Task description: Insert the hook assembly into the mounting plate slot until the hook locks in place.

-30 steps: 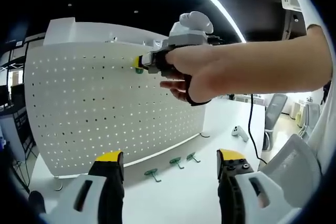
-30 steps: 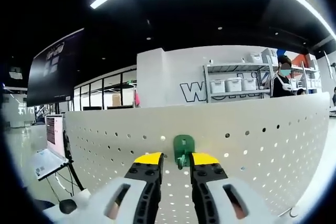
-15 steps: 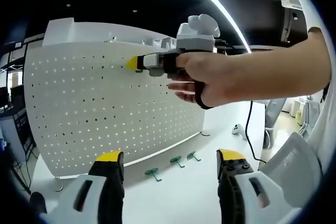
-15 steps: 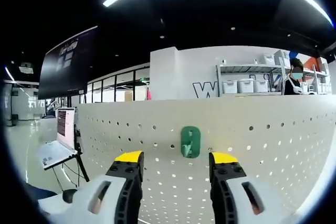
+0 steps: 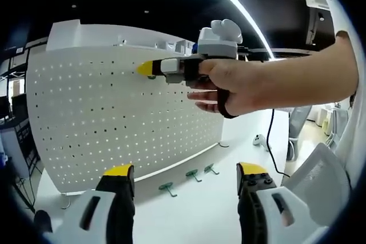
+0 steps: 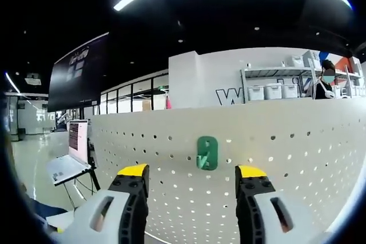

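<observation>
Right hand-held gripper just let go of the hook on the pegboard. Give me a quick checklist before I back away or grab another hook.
1. Right hand-held gripper released: ok, jaws wide apart, nothing between them.
2. Green hook staying on the pegboard unheld: ok, upright near the top edge.
3. Hook locked in its slot: cannot tell, the catch is hidden.
4. Left hand-held gripper free: ok, open and empty.
5. Spare hooks within reach: ok, three lie on the table at the board's foot.
6. Cable clear of the spares: ok.
</observation>
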